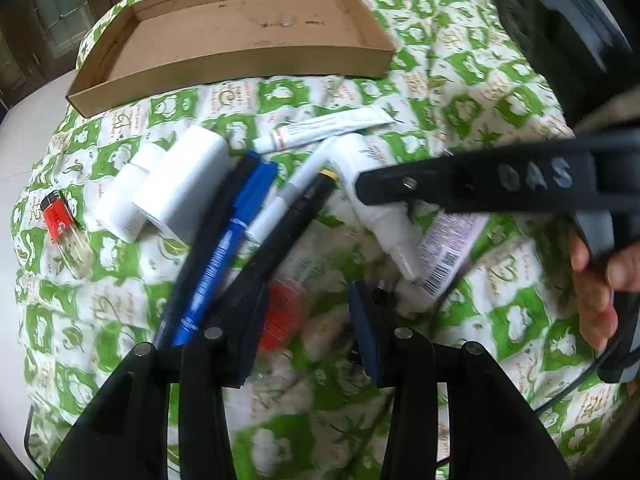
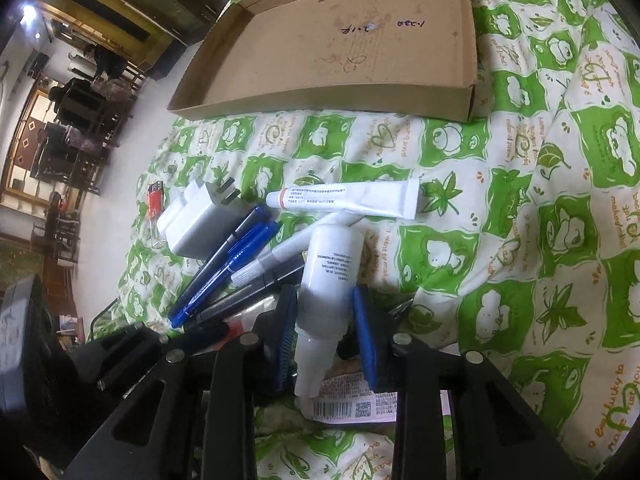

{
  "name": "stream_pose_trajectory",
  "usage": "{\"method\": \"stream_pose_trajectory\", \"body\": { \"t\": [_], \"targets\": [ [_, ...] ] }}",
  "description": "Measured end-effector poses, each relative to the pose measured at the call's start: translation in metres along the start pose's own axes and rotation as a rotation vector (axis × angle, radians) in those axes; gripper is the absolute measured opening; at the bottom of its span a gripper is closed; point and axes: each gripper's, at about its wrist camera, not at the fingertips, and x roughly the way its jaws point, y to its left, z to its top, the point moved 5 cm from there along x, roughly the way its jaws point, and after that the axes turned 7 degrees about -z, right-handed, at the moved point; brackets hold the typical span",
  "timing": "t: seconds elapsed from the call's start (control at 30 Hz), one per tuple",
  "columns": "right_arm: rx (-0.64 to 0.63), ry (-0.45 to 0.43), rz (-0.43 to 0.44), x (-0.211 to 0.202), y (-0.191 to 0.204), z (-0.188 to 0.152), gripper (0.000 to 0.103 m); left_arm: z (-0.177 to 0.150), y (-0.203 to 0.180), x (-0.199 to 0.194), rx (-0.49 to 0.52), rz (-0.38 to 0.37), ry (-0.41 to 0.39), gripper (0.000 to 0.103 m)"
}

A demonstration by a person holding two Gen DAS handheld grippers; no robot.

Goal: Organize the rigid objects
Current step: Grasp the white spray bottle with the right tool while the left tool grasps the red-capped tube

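Observation:
Small items lie heaped on a green-and-white patterned cloth [image 1: 500, 100]. My right gripper [image 2: 326, 332] is shut on a white spray bottle [image 2: 332, 264], its blue pads pressed to both sides. In the left wrist view one of its fingers [image 1: 400, 188] lies across that bottle [image 1: 384, 220]. My left gripper [image 1: 304, 324] is open over a clear lighter with a red end [image 1: 280, 312]. The lighter lies between the pads, blurred, and cloth shows beside the right pad. An empty cardboard tray [image 1: 240, 60] [image 2: 320, 108] sits beyond the heap.
Left of the bottle lie a blue marker [image 1: 224, 248], a dark pen [image 1: 216, 216], a white marker [image 1: 288, 200] and a black pen [image 1: 296, 216]. A white charger plug [image 1: 188, 176], red lighter [image 1: 60, 220], ointment tube [image 1: 324, 128] and barcoded tube [image 1: 448, 248] surround them. A hand [image 1: 592, 280] holds the right gripper.

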Motion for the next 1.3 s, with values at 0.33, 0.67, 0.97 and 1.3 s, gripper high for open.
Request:
{"method": "stream_pose_trajectory", "body": {
  "t": [0.33,0.67,0.97,1.3],
  "targets": [
    [0.002,0.012,0.010,0.004,-0.001,0.001,0.028,0.019,-0.013,0.020,0.157,-0.002,0.115,0.040],
    [0.003,0.021,0.020,0.008,0.002,-0.002,0.029,0.031,-0.001,0.046,0.169,-0.018,0.190,0.045],
    [0.009,0.037,0.044,0.010,-0.001,-0.004,0.029,0.031,0.010,0.036,0.094,-0.063,0.149,0.045],
    [-0.040,0.035,-0.002,0.012,0.008,-0.007,0.029,0.034,0.023,0.041,0.014,-0.010,0.076,0.018]
  ]
}}
